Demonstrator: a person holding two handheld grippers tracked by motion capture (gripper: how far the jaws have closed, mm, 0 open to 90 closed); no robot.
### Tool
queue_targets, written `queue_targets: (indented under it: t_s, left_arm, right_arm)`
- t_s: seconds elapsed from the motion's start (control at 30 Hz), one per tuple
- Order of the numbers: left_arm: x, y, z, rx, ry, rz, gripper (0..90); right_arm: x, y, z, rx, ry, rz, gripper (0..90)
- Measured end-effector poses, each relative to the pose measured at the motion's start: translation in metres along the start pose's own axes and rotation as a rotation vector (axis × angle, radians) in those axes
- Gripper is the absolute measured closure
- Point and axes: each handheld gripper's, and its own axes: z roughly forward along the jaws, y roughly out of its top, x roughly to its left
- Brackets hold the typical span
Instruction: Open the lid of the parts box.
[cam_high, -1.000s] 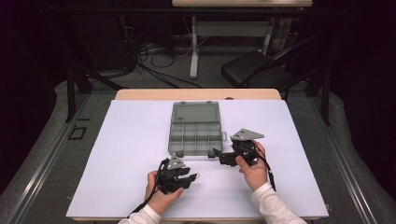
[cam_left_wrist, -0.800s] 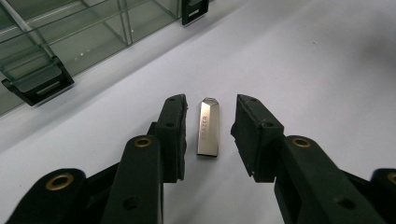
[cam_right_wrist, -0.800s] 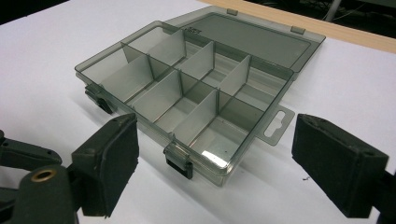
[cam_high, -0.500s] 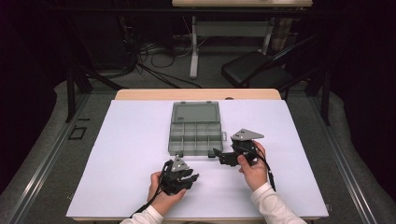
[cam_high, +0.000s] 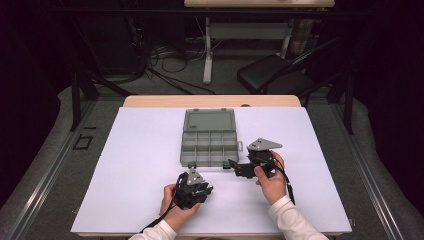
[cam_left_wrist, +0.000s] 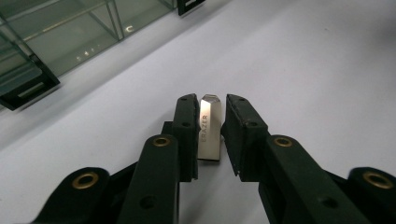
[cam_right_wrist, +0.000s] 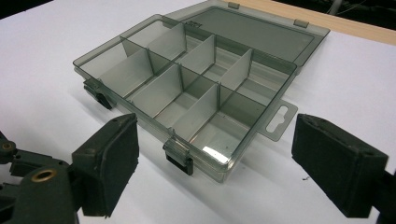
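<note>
A small silver metal stick (cam_left_wrist: 208, 128) with printed lettering lies on the white sheet between the jaws of my left gripper (cam_left_wrist: 211, 106). Those jaws have just been closing. The left pad (cam_left_wrist: 186, 135) is against the stick, while a thin gap remains at the right pad (cam_left_wrist: 243, 135). From above, the left gripper (cam_high: 202, 189) sits near the table's front edge. My right gripper (cam_right_wrist: 219, 140) stands wide open with nothing between its jaws. It faces the near corner of an open smoky-clear compartment box (cam_right_wrist: 154, 91). In the high view the right gripper (cam_high: 234, 166) is just right of the box (cam_high: 207, 142).
The box's compartments look empty and its lid (cam_high: 209, 121) lies flat behind it. A white sheet (cam_high: 140, 165) covers the wooden table. A corner of the box (cam_left_wrist: 70, 37) lies to the far left of the left gripper. On the floor beyond the table are a black chair (cam_high: 272, 75) and cables.
The left gripper has edged slightly to the right on the sheet. The right gripper and the box have not moved.
</note>
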Motion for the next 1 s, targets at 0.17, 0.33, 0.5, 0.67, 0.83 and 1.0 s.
queue_targets:
  t_s: [0.17, 0.33, 0.5, 0.67, 0.83, 1.0]
  left_arm:
    - [-0.0012, -0.0008, 0.0006, -0.003, 0.012, 0.013, 77.1]
    - [-0.0018, -0.0013, 0.0004, -0.005, 0.022, 0.02, 78.4]
    - [-0.0007, -0.0008, 0.0003, -0.002, 0.015, 0.023, 78.8]
    - [0.0007, -0.0004, 0.0004, -0.007, -0.001, 0.008, 78.9]
    - [0.0019, 0.001, -0.0019, -0.011, -0.006, 0.017, 78.9]
    - [0.0046, 0.0028, -0.0067, -0.032, -0.006, 0.012, 78.9]
  right_arm:
    - [0.0, -0.0005, 0.001, 0.0, -0.002, 0.001, 14.5]
    - [-0.0001, -0.0007, 0.0015, 0.002, -0.003, 0.0, 14.5]
    - [-0.0001, -0.0007, 0.0018, 0.007, -0.004, 0.0, 14.5]
    - [-0.0004, -0.001, 0.0018, 0.008, -0.006, -0.001, 14.5]
    - [-0.0013, -0.0012, 0.0016, 0.007, -0.008, 0.0, 14.5]
    - [-0.0016, -0.0012, 0.0013, 0.007, -0.01, 0.0, 14.5]
